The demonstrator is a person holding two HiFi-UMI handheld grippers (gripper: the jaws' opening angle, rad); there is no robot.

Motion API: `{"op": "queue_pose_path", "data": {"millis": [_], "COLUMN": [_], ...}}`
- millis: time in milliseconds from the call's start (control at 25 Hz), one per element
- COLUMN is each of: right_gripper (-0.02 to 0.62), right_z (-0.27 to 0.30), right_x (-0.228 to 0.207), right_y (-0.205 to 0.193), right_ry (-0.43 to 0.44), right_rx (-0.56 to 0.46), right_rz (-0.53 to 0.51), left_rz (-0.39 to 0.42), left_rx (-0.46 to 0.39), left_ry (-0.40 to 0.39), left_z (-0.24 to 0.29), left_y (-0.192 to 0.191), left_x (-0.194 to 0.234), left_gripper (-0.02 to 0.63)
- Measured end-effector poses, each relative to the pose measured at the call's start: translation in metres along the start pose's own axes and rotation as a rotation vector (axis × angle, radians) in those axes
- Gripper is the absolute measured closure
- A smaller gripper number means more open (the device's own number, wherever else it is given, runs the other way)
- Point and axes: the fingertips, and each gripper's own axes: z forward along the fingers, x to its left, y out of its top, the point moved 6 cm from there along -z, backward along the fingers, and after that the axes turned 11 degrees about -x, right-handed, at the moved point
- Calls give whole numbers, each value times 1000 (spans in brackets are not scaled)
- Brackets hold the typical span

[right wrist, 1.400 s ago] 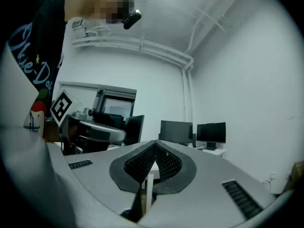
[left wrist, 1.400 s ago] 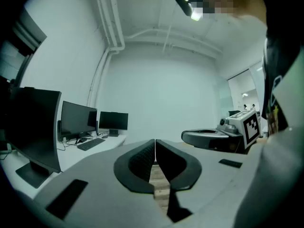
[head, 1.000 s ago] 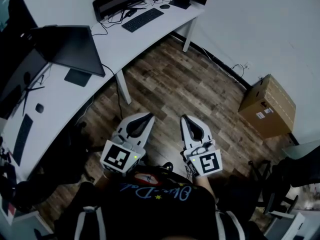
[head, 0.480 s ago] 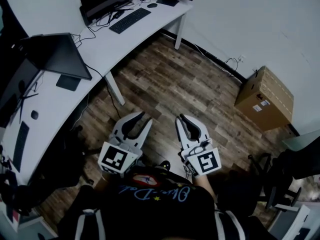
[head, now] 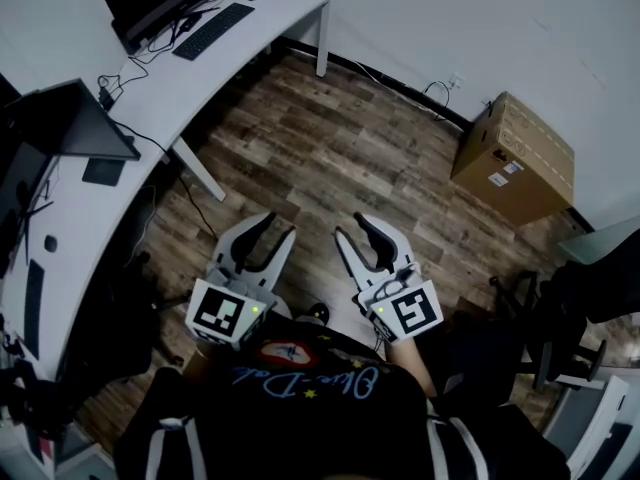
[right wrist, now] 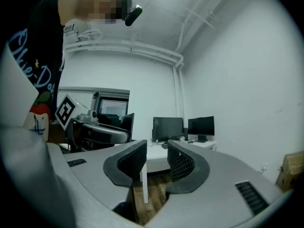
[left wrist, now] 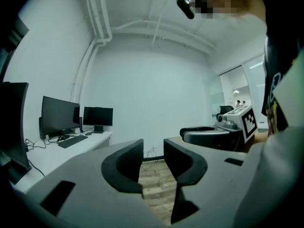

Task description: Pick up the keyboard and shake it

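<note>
Pre-approach: our L gripper (head: 276, 230) & R gripper (head: 351, 230) empty, jaws opening; next we reach far keyboard (head: 212, 30).

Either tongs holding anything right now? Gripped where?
Nothing held: left tongs and right tongs are both opening with nothing between their jaws; the keyboard lies on the desk.

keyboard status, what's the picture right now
Left gripper and right gripper both opening, nothing between jaws. Keyboard untouched on far desk. Cardboard box off right, likely not in the path.
</note>
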Motion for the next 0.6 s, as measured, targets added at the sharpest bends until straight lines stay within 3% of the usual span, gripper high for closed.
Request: {"op": "queue_pose_path", "data": {"millis": [200, 600], "right_gripper": [485, 445], "right_z": [-7, 24], "right_x": [-14, -53], "right_y": [0, -4], "right_ry": [1, 10], "right_rx": [-40, -24], "right_rz": [60, 14], "left_rz": [-2, -23], "left_rx": [11, 13], "left_ry": [-13, -35], "left_z": [17, 64], "left_y": [-5, -15], "left_x": [-9, 16], "left_gripper": [482, 463]}}
